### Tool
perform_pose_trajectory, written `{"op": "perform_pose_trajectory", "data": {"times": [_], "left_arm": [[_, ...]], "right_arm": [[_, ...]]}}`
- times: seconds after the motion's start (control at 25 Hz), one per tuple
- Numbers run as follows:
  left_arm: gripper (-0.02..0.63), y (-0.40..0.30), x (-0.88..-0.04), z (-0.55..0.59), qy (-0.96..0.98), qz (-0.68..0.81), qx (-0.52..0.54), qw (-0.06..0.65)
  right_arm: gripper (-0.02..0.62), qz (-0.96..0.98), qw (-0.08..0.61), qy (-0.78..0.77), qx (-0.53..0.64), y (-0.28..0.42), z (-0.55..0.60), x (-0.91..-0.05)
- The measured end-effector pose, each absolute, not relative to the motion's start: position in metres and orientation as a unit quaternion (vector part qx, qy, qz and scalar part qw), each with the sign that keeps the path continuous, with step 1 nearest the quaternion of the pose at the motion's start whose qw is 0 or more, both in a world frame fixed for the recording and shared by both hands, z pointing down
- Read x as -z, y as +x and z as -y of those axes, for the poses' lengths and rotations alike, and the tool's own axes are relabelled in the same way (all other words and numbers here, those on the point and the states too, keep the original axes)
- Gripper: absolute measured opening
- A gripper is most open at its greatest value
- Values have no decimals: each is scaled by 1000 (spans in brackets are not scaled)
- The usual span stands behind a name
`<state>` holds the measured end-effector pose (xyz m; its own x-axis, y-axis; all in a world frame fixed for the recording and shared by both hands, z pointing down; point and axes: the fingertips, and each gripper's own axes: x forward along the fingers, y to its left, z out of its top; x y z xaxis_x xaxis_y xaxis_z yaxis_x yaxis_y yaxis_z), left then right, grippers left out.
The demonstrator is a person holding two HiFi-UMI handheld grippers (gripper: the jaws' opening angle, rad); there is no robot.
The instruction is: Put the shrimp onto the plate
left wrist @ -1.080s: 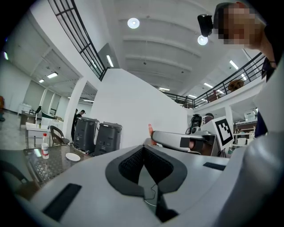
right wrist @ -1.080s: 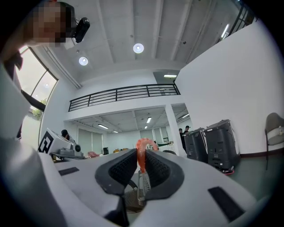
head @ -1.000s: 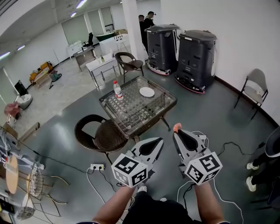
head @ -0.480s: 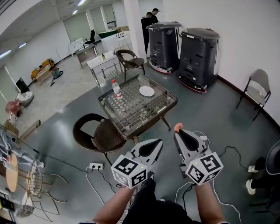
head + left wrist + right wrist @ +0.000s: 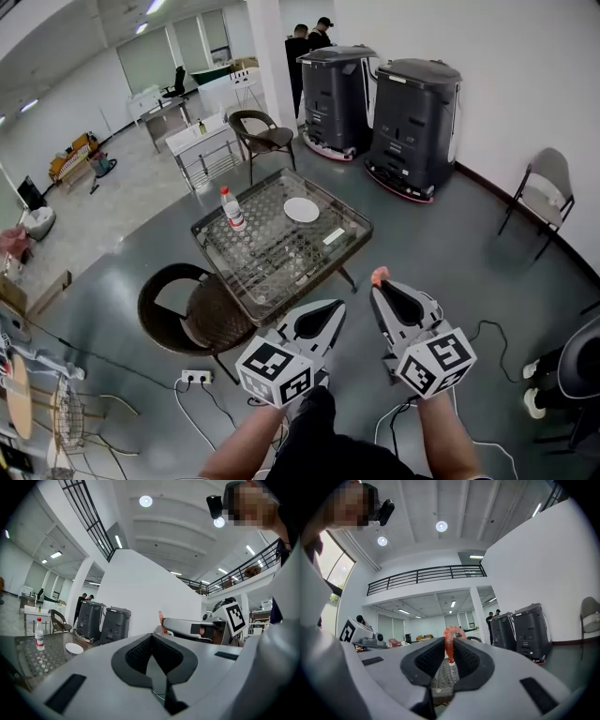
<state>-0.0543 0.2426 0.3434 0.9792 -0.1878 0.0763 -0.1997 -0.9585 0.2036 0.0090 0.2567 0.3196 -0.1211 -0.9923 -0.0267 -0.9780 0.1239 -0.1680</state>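
Observation:
An orange shrimp (image 5: 449, 644) is pinched upright between the pads of my right gripper (image 5: 449, 652), its curled end sticking out past the tips. In the head view the shrimp (image 5: 379, 276) shows at the tip of the right gripper (image 5: 381, 287), held over the floor short of the table. The white plate (image 5: 301, 209) lies on the far side of the glass-topped table (image 5: 339, 249). My left gripper (image 5: 334, 307) is beside the right one, shut with nothing in it. The left gripper view shows the plate (image 5: 74, 648) off to the left.
A plastic bottle (image 5: 230, 208) stands on the table's left part. A dark wicker chair (image 5: 187, 314) sits at the near left corner, another (image 5: 262, 131) behind. Two black machines (image 5: 412, 122) line the wall. A power strip (image 5: 195, 377) and cables lie on the floor.
The table, bottle and plate have slid left and a little lower in the head view. Both grippers stay side by side, the shrimp still held in the right one.

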Motion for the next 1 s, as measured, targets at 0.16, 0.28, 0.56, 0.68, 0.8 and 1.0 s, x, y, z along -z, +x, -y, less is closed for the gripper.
{"op": "perform_pose_trajectory", "data": {"times": [0.16, 0.28, 0.56, 0.68, 0.8, 1.0], "left_arm": [[8, -42, -347, -202, 989, 94, -29, 110], [8, -30, -352, -170, 989, 88, -35, 115], [8, -2, -357, -97, 988, 69, -44, 128], [8, 9, -356, -65, 988, 64, -45, 130], [8, 16, -358, -36, 988, 59, -45, 136], [8, 24, -363, 4, 987, 57, -40, 144]], "right_arm": [[58, -743, 60, -664, 59, 21, -217, -323], [58, -739, 61, -668, 65, 33, -183, -327], [58, -728, 58, -678, 80, 58, -107, -331], [58, -723, 56, -683, 83, 68, -75, -331], [60, -720, 52, -687, 86, 77, -45, -335], [58, -720, 44, -687, 90, 83, -4, -341]]}}
